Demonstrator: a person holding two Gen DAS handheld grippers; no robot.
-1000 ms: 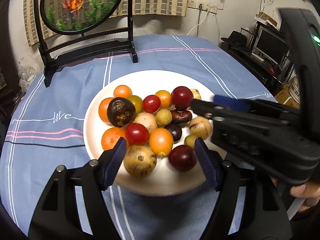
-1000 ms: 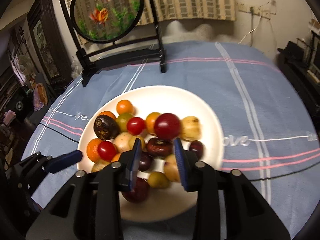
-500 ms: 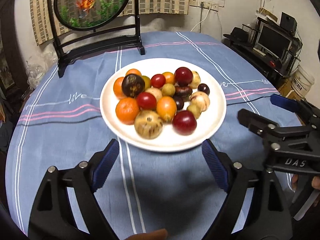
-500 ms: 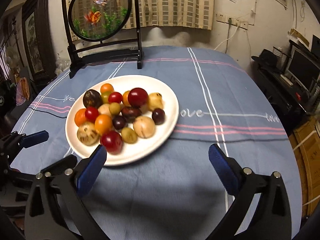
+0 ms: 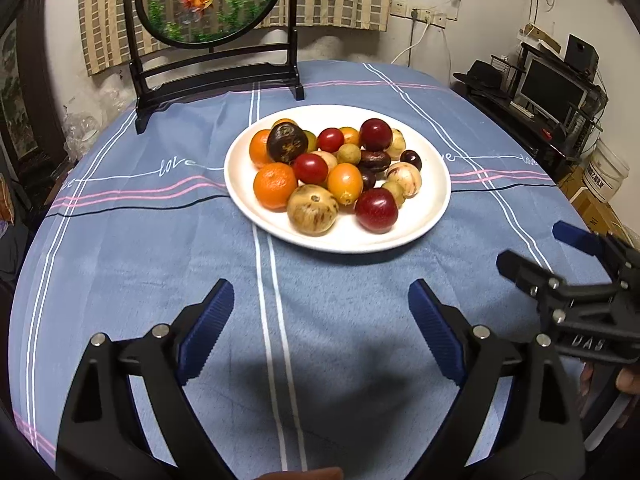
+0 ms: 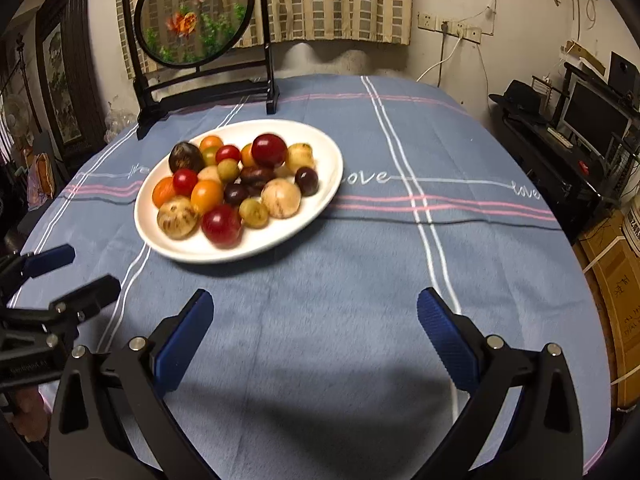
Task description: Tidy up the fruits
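Note:
A white plate (image 5: 434,196) on the blue tablecloth holds several fruits: oranges (image 5: 275,185), red plums (image 5: 376,210), cherry tomatoes (image 5: 310,168), a dark passion fruit (image 5: 287,143) and pale mottled fruits (image 5: 313,209). The plate also shows in the right wrist view (image 6: 328,168). My left gripper (image 5: 322,308) is open and empty, over bare cloth in front of the plate. My right gripper (image 6: 314,320) is open and empty, in front and to the right of the plate. It also shows in the left wrist view (image 5: 540,248).
A black stand with a round goldfish screen (image 5: 208,0) stands at the table's far side. The blue tablecloth (image 6: 400,240) has white and pink stripes. A desk with a monitor (image 5: 552,88) and boxes sit beyond the table's right edge.
Both grippers have pulled back from the plate toward the near table edge. The right gripper has opened wide after being narrowly open over the fruits. The fruits have not moved.

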